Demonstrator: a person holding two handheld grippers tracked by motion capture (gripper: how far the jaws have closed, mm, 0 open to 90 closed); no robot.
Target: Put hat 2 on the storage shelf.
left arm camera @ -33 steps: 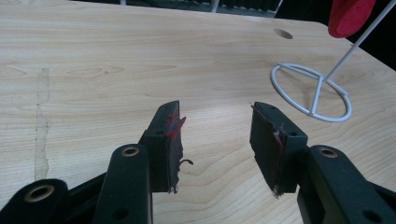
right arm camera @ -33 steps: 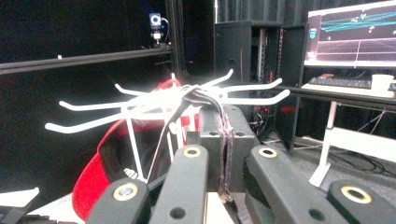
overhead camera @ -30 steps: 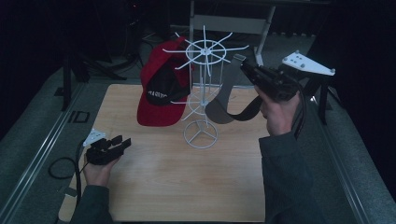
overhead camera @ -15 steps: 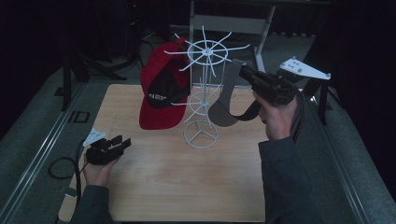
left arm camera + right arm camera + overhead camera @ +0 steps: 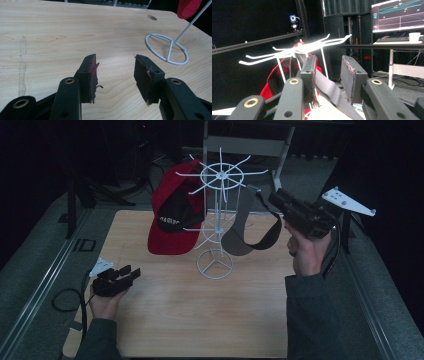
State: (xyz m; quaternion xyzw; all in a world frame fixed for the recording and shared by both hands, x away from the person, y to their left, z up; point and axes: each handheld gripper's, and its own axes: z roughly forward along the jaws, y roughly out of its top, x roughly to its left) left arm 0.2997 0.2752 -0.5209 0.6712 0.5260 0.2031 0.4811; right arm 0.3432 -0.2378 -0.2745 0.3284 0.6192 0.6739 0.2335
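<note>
While the wooden table (image 5: 165, 320) spreads pale under the dim light, a white wire rack (image 5: 217, 215) stands on it near the middle, its ring base flat on the wood and its spokes fanning out at the top. A red cap (image 5: 172, 215) with a dark inner panel hangs from the rack's left side. On the rack's right side hangs a grey cap (image 5: 245, 232), its brim drooping toward the table and its dark band looping out to the right.

The right gripper (image 5: 267, 200) is held high beside the rack's top, level with the grey cap's crown; in the right gripper view its jaws stand apart, with the grey cap's fabric lying in the gap between them, and I cannot tell whether they touch it. The left gripper (image 5: 116, 75) rests low near the table's left edge, jaws open with nothing between them.
</note>
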